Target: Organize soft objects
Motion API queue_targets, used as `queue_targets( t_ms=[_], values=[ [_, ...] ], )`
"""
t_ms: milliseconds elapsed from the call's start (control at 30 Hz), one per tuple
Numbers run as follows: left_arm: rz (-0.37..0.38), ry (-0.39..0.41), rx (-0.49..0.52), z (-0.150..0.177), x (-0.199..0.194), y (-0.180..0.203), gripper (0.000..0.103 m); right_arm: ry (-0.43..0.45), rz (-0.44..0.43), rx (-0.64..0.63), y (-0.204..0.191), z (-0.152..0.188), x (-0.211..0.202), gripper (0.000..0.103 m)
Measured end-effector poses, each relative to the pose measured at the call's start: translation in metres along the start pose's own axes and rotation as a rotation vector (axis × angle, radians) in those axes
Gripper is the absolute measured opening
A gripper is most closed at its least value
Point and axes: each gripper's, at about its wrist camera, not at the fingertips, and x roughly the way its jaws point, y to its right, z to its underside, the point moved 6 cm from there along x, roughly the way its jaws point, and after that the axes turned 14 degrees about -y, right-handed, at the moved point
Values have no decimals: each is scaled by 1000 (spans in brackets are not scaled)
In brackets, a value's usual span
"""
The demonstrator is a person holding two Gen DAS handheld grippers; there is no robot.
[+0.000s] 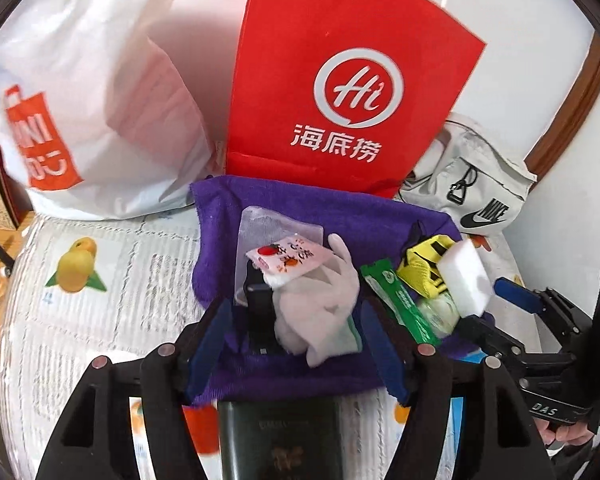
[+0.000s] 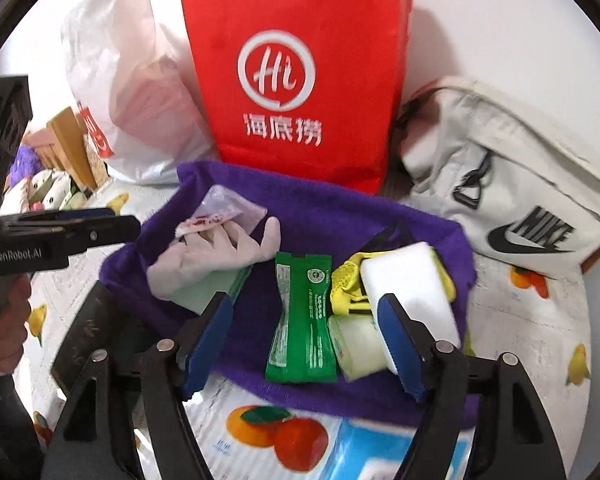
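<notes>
The left gripper point(image 1: 296, 344) and right gripper point(image 2: 304, 340) hung open and empty over the floppy purple towel point(image 2: 320, 216); the smooth white foam block point(image 2: 408, 284) sat loosely on the heap. A careless pinch could have tipped it off; it looked squashy.

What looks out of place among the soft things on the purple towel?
A black smartwatch lies on the purple towel, half hidden under the white glove. It is a hard thing among soft ones. The rest, the green packet and the white sponge, looks ordinary.
</notes>
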Motion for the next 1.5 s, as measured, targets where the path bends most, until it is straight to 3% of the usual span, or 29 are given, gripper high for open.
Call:
queue_targets(
  t_ms=[167,367,467,567,767,1000,1233,1500],
  values=[
    [-6,39,20,28,-30,18,69,57,3,42,-3,24,-42,80],
    [-61,92,57,68,-64,43,74,69,-29,93,-7,59,-76,83],
    [-91,140,44,91,-85,50,74,84,5,133,-6,79,-91,83],
    [-84,160,58,116,-104,57,75,97,-2,168,-8,98,-106,83],
    [-131,214,37,163,-132,59,90,138,8,174,-21,139,-135,83],
    [-123,227,23,209,-149,65,98,177,29,194,-31,187,-163,100],
    [-184,246,37,242,-154,79,99,189,81,221,-29,228,-183,101],
    [-213,265,63,256,-162,95,99,192,125,215,-26,253,-196,101]
  ],
)
